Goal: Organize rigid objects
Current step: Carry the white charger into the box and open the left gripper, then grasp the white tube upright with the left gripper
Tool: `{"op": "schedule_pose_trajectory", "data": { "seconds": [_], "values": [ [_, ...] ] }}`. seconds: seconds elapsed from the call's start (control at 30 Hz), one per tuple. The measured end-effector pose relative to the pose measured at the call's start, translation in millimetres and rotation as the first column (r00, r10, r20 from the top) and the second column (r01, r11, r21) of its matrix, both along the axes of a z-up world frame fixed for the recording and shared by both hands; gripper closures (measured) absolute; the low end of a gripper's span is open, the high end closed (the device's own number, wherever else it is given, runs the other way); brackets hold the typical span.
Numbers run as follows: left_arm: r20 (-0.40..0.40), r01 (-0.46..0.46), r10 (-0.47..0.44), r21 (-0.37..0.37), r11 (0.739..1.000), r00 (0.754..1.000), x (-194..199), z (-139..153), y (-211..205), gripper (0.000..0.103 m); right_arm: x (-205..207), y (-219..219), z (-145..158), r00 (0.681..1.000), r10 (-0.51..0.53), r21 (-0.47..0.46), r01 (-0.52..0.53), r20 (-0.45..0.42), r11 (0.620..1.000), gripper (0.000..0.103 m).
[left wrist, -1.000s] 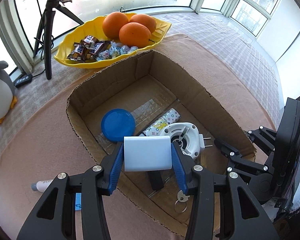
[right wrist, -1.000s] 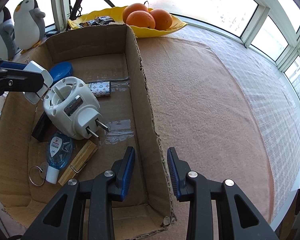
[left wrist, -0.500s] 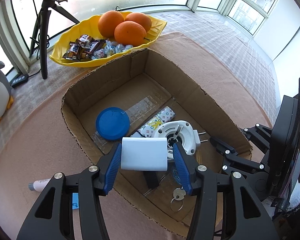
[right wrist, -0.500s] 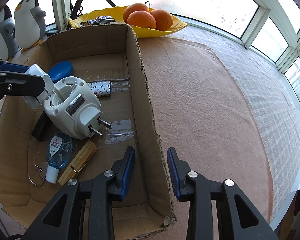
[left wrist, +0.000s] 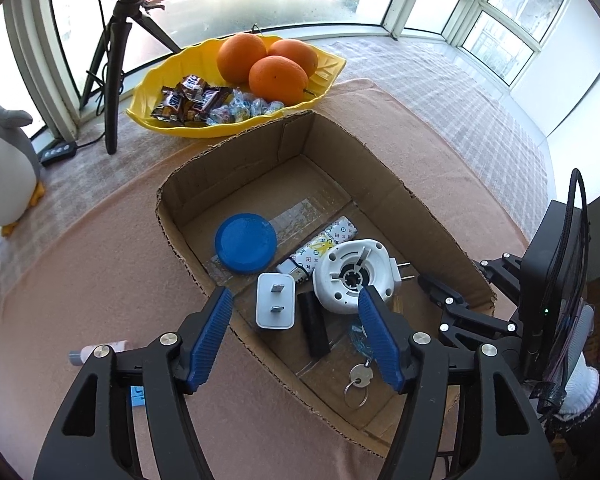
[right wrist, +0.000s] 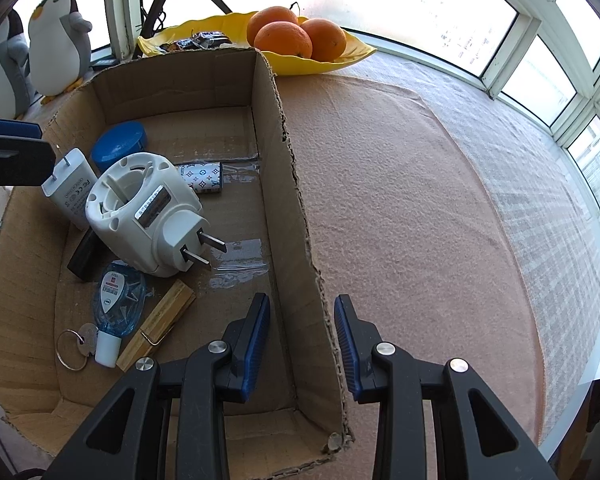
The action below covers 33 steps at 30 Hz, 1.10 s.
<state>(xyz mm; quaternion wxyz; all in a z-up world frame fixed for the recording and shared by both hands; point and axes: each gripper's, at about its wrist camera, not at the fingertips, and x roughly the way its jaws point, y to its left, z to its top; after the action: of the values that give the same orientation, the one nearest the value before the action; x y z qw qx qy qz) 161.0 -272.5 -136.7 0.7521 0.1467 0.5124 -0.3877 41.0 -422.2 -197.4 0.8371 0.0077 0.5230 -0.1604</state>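
A cardboard box sits on the pink cloth. Inside it stands a white charger, prongs up, leaning by the near wall. Beside it are a white round plug adapter, a blue lid, a patterned lighter, a black bar, a key on a ring, a small blue bottle and a wooden clip. My left gripper is open and empty above the charger. My right gripper is open, straddling the box's right wall.
A yellow dish with oranges and sweets stands behind the box. A tripod and penguin toys are at the back left. A small tube lies on the cloth left of the box.
My left gripper has opened and let go of the white charger, which now rests inside the box. The left gripper has drawn back and up. The right gripper has not moved.
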Motion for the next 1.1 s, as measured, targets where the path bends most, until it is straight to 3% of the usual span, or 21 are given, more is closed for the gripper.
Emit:
{"op": "schedule_pose_trajectory", "data": {
  "seconds": [0.3, 0.63, 0.9, 1.1],
  "values": [
    [0.018, -0.092, 0.092, -0.019, 0.996, 0.996, 16, 9, 63, 0.038, 0, 0, 0, 1.000, 0.002, -0.003, -0.002, -0.001, 1.000, 0.073],
    [0.069, -0.227, 0.223, 0.065, 0.972, 0.972, 44, -19, 139, 0.038, 1, 1, 1, 1.000, 0.002, -0.008, -0.002, -0.002, 1.000, 0.073],
    [0.153, -0.101, 0.077, 0.157, 0.982, 0.985, 43, -35, 139, 0.038, 1, 1, 1, 1.000, 0.000, -0.009, 0.000, -0.005, 1.000, 0.073],
    [0.152, -0.014, -0.021, 0.223, 0.975, 0.988, 41, -52, 122, 0.038, 2, 2, 0, 1.000, -0.001, -0.015, 0.000, -0.008, 1.000, 0.073]
  ]
}}
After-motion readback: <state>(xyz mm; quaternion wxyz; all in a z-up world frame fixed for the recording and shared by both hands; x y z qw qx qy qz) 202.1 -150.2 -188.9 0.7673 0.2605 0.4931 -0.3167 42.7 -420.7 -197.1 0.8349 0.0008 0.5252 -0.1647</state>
